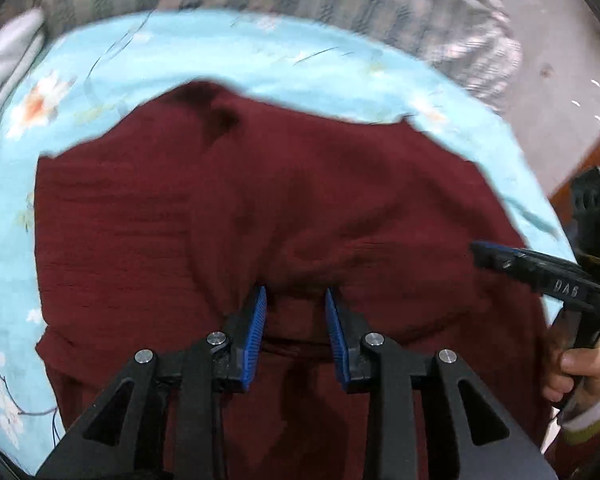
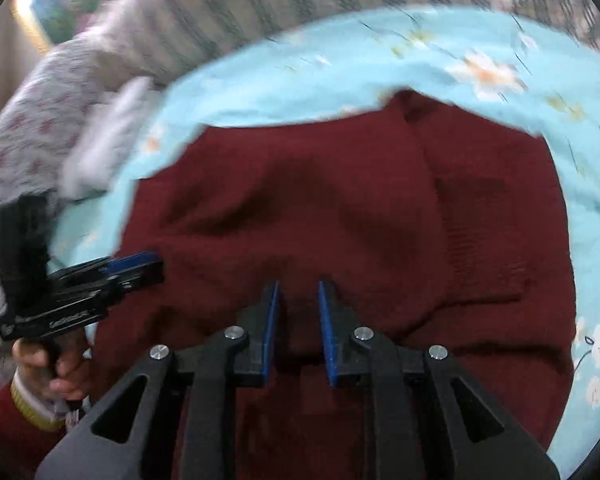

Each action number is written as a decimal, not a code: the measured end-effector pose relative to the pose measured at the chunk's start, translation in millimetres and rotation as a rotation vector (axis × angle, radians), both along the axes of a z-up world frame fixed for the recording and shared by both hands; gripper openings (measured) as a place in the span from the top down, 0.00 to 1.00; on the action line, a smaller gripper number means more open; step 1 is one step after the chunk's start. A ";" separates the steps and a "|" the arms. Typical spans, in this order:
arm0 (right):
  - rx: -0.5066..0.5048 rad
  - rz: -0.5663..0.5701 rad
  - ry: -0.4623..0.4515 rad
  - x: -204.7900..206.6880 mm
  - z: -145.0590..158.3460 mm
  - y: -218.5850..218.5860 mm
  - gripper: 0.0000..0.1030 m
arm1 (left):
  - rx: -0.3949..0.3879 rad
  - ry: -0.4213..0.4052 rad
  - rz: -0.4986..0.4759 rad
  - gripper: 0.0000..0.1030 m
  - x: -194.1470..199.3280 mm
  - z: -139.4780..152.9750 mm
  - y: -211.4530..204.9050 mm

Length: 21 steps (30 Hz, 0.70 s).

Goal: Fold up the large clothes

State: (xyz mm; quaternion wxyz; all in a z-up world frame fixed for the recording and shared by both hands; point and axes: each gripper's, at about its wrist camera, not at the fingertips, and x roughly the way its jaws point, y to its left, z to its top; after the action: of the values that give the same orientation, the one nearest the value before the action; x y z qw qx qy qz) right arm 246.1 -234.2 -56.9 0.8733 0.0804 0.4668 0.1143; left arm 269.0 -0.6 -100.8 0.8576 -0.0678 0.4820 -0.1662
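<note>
- While both hands hovered low, the dark red knitted garment lay folded on the light blue floral bedsheet.
- The left gripper stood released, jaws apart just above the knit.
- The right gripper was likewise unclenched, grasping nothing.

Left gripper is pointing steeply down, blue pads standing apart, nothing pinched between them. Right gripper is tilting down the same way, pads parted with a narrower gap, also gripping nothing. Right hand and left hand are each wrapping a black handle, sleeve cuffs showing at both wrists.
</note>
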 end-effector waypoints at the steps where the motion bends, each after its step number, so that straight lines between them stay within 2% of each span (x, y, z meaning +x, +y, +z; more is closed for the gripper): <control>1: 0.022 -0.029 0.002 5.7 -4.0 -8.9 0.82 | -0.043 0.006 0.003 0.72 4.7 -1.9 7.2; 3: 0.106 -0.074 0.005 11.4 -4.5 -23.7 0.84 | -0.071 0.022 0.019 0.75 8.1 -0.8 15.2; 6: 0.103 -0.093 -0.021 0.9 7.8 -24.1 0.80 | -0.064 0.004 0.032 0.77 -2.9 8.6 24.1; 8: 0.096 -0.082 -0.051 -14.3 18.7 -21.8 0.80 | -0.060 -0.021 0.055 0.63 -16.1 16.3 30.8; 9: 0.098 -0.072 -0.060 -23.4 23.5 -21.8 0.79 | -0.056 -0.040 0.081 0.49 -26.1 21.0 37.3; 10: 0.101 -0.066 -0.065 -30.4 26.9 -21.8 0.74 | -0.054 -0.048 0.097 0.45 -32.0 24.9 40.2; 11: 0.101 -0.063 -0.072 -43.1 30.5 -24.2 0.64 | -0.063 -0.056 0.108 0.45 -42.8 27.7 46.0; 13: 0.093 -0.066 -0.082 -61.9 34.6 -29.2 0.53 | -0.085 -0.051 0.133 0.45 -59.9 30.6 59.1; 17: 0.101 -0.091 -0.080 -90.7 33.1 -42.9 0.53 | -0.083 -0.034 0.177 0.43 -96.0 30.4 85.0; 21: 0.066 -0.144 -0.081 -119.0 32.1 -58.7 0.53 | -0.039 -0.029 0.215 0.31 -131.3 26.7 106.7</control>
State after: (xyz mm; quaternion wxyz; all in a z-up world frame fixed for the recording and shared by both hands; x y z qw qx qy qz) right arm 127.2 -292.9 -24.8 0.8943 0.1379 0.4200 0.0699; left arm 137.6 106.2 -74.1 0.8758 -0.1335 0.4562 -0.0833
